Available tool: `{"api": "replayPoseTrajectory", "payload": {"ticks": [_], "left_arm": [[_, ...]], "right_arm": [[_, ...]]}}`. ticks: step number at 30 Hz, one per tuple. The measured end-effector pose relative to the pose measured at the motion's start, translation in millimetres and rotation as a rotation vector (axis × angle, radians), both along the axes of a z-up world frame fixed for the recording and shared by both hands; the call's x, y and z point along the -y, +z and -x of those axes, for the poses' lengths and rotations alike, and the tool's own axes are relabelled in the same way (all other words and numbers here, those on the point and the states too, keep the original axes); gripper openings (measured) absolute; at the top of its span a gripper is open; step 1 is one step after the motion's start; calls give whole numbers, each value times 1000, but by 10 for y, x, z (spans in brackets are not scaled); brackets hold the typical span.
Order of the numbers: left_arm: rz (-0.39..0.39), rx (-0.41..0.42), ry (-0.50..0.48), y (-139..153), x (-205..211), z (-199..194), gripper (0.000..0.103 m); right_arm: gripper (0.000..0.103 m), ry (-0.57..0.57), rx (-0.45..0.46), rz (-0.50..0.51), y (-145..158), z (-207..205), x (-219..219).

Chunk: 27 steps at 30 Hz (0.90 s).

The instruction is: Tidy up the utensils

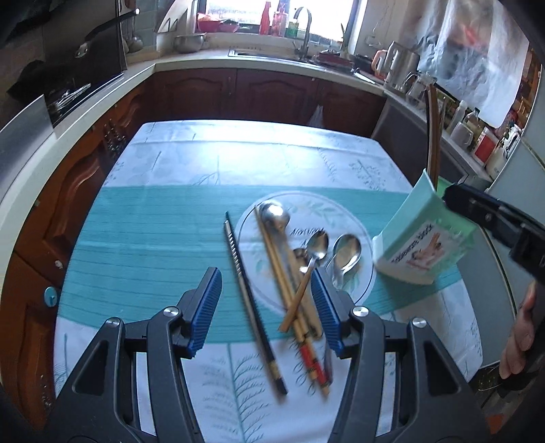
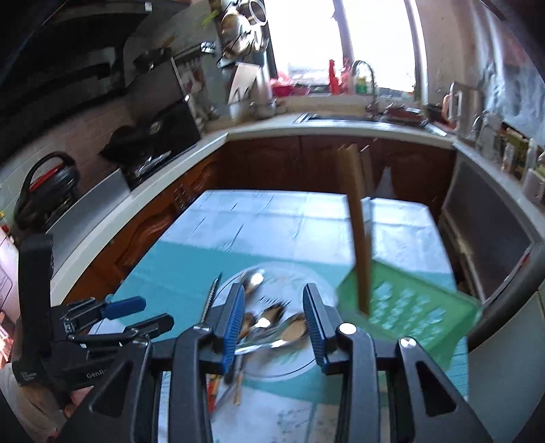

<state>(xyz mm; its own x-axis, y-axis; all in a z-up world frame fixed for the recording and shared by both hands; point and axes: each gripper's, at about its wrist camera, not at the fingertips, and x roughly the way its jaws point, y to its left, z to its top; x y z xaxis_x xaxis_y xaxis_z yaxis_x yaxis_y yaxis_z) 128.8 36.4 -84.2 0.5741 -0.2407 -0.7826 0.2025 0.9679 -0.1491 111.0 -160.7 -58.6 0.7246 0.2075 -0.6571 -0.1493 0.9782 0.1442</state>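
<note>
The left gripper (image 1: 267, 310) with blue ribbed pads is hanging low over the table, and its fingers are spread wide with nothing between them. Under it, a dark chopstick with a ridged end (image 1: 250, 300) is lying slanted on the teal and white leaf-pattern tablecloth (image 1: 146, 238), just beside the plate. Next to it, some pale wooden chopsticks with red ends (image 1: 293, 306) are lying across the edge of the round clear glass plate (image 1: 364, 238). A long steel ladle spoon (image 1: 274, 213) and a few shiny steel spoons (image 1: 345, 254) are resting on that plate too. The right gripper (image 2: 274, 323) is hovering over the same plate, and its fingers are also wide apart and holding nothing. To the right of the plate, a mint green box with holes in its side (image 2: 408, 313) is sitting tilted, and brown chopsticks (image 2: 359, 238) are sticking up out of it. Farther back, the brown wooden cabinets (image 1: 238, 92) and a steel sink tap (image 1: 305, 30) are showing under the bright window (image 1: 282, 12).
</note>
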Motion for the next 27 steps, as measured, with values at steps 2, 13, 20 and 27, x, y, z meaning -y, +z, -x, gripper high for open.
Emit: {"api": "replayPoseTrajectory", "payload": {"ticks": [2, 13, 20, 27], "left_arm": [[-23, -23, 4, -28, -53, 27, 52], [-9, -251, -27, -399, -262, -202, 38], [-15, -408, -34, -787, -250, -492, 23], [-31, -416, -59, -849, -176, -644, 21]], "right_arm": [[33, 27, -46, -22, -69, -40, -82], [18, 108, -307, -143, -497, -433, -431], [18, 99, -409, -173, -678, -661, -477], [14, 107, -493, -194, -899, -836, -495]]}}
